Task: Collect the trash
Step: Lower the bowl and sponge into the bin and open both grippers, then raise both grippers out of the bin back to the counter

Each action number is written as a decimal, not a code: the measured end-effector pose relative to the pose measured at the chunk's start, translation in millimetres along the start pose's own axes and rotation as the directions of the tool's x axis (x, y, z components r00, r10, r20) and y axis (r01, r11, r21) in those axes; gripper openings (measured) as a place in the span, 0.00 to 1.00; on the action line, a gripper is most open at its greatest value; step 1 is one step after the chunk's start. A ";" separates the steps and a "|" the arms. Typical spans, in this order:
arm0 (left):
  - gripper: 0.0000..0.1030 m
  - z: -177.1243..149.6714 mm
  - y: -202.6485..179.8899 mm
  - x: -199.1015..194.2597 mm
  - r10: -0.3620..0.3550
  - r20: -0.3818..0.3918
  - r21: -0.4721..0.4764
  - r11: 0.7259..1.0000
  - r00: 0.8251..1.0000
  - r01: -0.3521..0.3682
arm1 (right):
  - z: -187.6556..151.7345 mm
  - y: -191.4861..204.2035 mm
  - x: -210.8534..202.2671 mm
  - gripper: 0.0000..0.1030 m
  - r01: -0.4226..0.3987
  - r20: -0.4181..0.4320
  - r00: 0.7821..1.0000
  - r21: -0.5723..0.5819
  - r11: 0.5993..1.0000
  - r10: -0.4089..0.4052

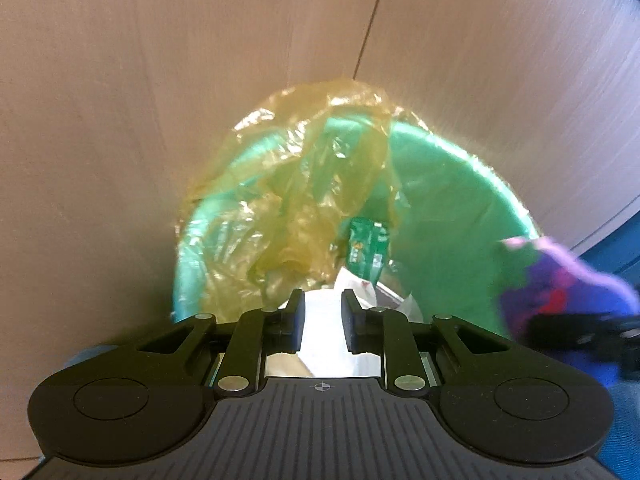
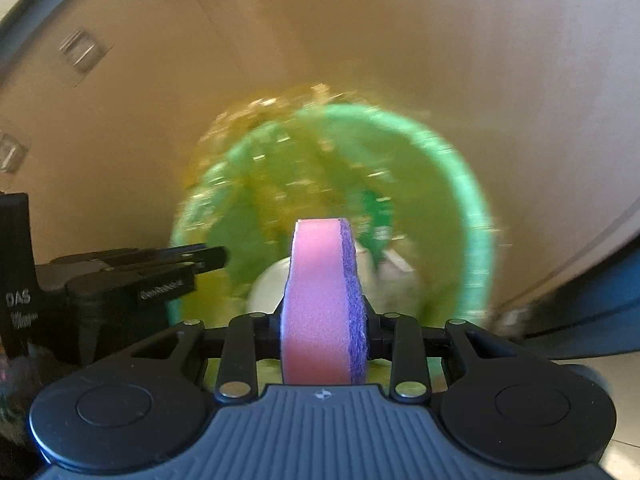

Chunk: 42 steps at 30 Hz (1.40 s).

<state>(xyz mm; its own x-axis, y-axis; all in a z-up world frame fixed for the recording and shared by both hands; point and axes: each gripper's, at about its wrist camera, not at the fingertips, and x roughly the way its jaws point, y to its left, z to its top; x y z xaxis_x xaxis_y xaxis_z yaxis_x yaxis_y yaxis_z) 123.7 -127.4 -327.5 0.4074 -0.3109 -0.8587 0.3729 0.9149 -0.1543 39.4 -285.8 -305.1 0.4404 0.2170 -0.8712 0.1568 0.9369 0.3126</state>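
Green bin [image 1: 460, 200] with its yellow liner [image 1: 304, 168] sits against the wooden panel, trash inside. Your right gripper [image 2: 324, 316] clamps the pink-and-purple sponge [image 2: 316, 304] above the near rim. Your left gripper [image 1: 322, 320] hangs parted and empty over the bin.

A wooden panel wall [image 1: 160, 80] filled the background, with a dark vertical seam [image 1: 372, 20] running down it. A strip of blue floor [image 1: 616, 248] showed at the right edge. In the right wrist view, two blurred square fittings [image 2: 82, 52] sat on the wall.
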 end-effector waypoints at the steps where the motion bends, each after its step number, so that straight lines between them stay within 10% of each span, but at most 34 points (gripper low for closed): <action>1: 0.22 -1.2 0.1 -1.0 0.004 0.006 -0.003 1.000 1.000 -0.004 | 0.5 5.8 5.0 0.30 -0.018 -0.001 1.000 -0.005 1.000 0.018; 8: 0.22 -8.4 12.9 -19.4 0.014 0.034 -0.063 0.998 0.999 -0.012 | 4.5 26.1 4.0 0.53 -0.028 0.051 0.998 -0.063 0.998 0.031; 17: 0.22 -19.1 22.7 -25.2 0.037 0.036 -0.112 0.993 0.999 -0.033 | 5.4 8.6 25.4 0.53 0.021 -0.008 1.000 0.028 0.999 -0.021; 28: 0.22 -17.4 6.1 23.3 -0.229 -0.060 -0.127 0.967 0.972 0.220 | 0.5 3.1 27.8 0.55 0.103 0.007 0.995 0.023 0.994 -0.103; 33: 0.22 -19.2 -1.4 56.6 -0.076 -0.227 -0.047 0.997 0.971 0.067 | 1.0 2.6 29.9 0.55 0.134 -0.004 0.991 0.027 0.991 -0.134; 42: 0.22 -16.0 24.9 4.2 0.189 -0.164 0.093 0.980 0.968 -0.175 | 2.5 3.1 29.2 0.62 0.152 0.004 0.988 0.029 0.988 -0.152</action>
<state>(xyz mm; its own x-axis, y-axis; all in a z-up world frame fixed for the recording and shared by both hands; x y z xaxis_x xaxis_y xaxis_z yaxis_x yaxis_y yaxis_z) 121.4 -101.8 -342.8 0.3285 -0.0864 -0.9406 0.3716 0.9273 0.0446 55.0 -277.2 -328.6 0.4151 0.0706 -0.9070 0.2473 0.9507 0.1872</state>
